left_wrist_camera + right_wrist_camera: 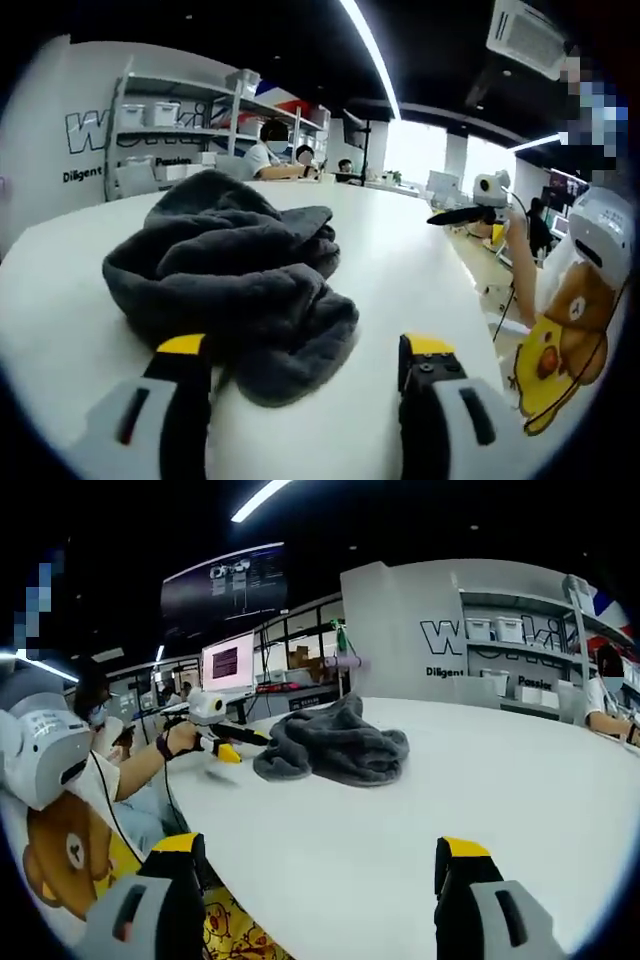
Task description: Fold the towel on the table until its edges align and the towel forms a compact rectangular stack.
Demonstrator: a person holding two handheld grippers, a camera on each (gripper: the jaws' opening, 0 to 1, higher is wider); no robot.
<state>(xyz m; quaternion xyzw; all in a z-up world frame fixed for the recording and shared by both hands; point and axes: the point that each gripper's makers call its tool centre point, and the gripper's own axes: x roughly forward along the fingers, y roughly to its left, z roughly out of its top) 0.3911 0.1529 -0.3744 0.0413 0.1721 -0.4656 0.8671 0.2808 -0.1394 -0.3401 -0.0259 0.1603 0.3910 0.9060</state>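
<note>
Step in hand: nothing is folded yet, by my reckoning; the towel (235, 280) lies in a crumpled heap on the white table (400, 260), so this looks like the approach before the first grasp.
Next move: it probably calls for finding a free edge or corner in the heap and spreading the cloth flat before any fold.
Left gripper (305, 375): jaws spread wide, holding nothing; the towel sits just ahead, its near lobe reaching between the tips toward the left jaw.
Right gripper (325, 870): jaws wide too, empty; towel (335, 742) well ahead across bare tabletop.
Towel look: dark grey, thick, plush; bunched in soft rolls, no straight edge showing.
</note>
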